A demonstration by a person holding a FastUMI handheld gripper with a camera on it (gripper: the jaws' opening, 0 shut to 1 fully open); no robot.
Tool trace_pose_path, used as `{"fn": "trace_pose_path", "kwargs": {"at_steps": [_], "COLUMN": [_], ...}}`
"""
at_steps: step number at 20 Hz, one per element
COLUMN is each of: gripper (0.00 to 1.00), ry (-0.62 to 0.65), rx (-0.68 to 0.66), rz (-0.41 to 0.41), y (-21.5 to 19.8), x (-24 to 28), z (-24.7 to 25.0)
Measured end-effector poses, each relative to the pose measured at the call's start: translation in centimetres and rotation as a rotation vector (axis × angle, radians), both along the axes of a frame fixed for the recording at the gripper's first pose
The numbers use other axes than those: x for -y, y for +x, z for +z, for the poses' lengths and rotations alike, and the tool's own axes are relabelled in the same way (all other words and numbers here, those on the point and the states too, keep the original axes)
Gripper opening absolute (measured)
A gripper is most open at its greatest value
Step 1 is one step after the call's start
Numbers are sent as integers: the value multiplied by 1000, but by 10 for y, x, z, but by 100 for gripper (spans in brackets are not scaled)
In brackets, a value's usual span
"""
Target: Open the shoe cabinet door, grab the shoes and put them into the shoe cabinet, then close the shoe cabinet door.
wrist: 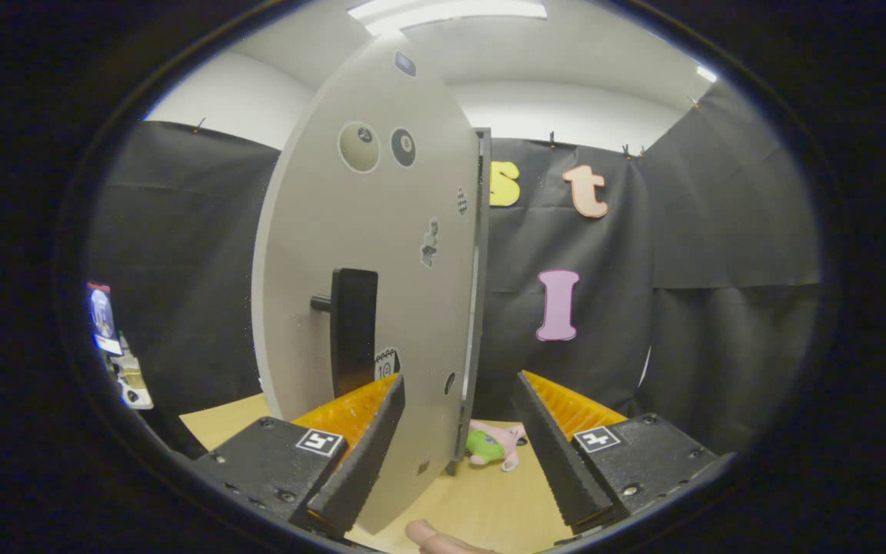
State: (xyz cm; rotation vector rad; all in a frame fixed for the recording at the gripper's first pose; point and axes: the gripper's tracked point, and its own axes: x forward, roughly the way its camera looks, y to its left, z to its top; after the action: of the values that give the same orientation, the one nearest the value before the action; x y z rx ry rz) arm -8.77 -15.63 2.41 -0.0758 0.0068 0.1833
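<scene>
The scene is viewed from the gripper itself, low over the wooden table [481, 508], looking forward along the fingers. The cabinet door [370, 254] is seen very close, edge-on, with the booth's cloth wall behind it.

Cabinet door [381, 254]: pale grey/off-white panel w/ several small stickers, swung out so its free edge points toward the gripper [458, 431]. Stands upright, runs from ahead of the fingers down between them, closer to the left one. Dark edge strip [480, 277] visible along its right side. Black handle [352, 331]: vertical bar on a short stub, on the door's left face, just ahead of the left finger. Fingers spread apart, not pressing on the door. Cabinet body and shoes: can't tell.
</scene>
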Motion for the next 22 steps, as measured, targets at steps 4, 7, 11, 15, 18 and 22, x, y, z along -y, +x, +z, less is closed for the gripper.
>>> {"fn": "trace_pose_path", "kwargs": {"at_steps": [4, 7, 11, 15, 18, 22], "gripper": [94, 94, 94, 94, 94, 98], "ry": [10, 14, -8, -12, 37, 125], "rx": [-2, -7, 4, 12, -9, -128], "rz": [-9, 13, 19, -37, 4, 15], "y": [-1, 1, 3, 22, 39, 50], "x": [-17, -35, -65, -103, -150, -181], "z": [-6, -7, -18, -35, -56, -104]}}
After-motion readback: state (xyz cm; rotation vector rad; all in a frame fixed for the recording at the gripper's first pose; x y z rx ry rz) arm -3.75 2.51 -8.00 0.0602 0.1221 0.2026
